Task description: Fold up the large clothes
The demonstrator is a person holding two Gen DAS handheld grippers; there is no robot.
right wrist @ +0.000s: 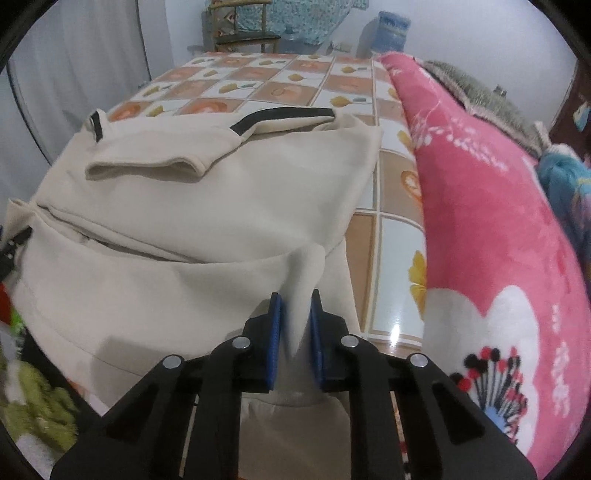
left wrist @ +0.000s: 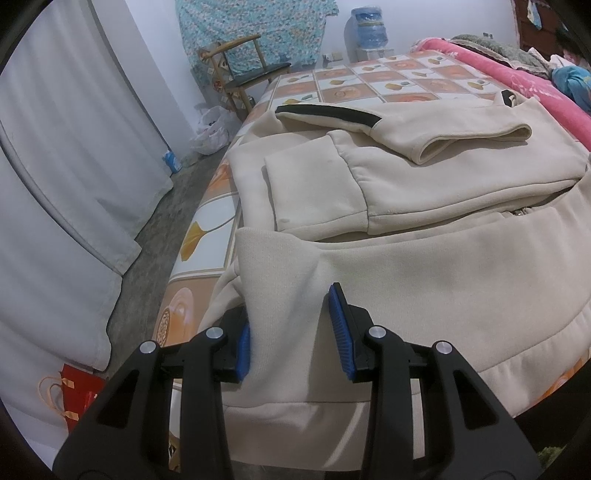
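A cream hooded jacket (left wrist: 424, 192) with black trim lies on a bed with a tile-patterned sheet (left wrist: 369, 81), sleeves folded across its body. My left gripper (left wrist: 291, 325) is shut on the jacket's lower left hem corner, with a fold of cloth bunched between its blue pads (left wrist: 341, 332). My right gripper (right wrist: 295, 332) is shut on the lower right hem corner of the jacket (right wrist: 207, 206), cloth pinched between its blue pads (right wrist: 275, 339). Both corners are raised off the bed, and the hem band hangs below the grippers.
A pink flowered blanket (right wrist: 480, 236) lies along the bed's right side. White curtains (left wrist: 62, 166), a wooden chair (left wrist: 243, 70), a plastic bag (left wrist: 212, 129) and a red bag (left wrist: 75, 398) are on the left. A water dispenser (left wrist: 369, 33) stands at the far wall.
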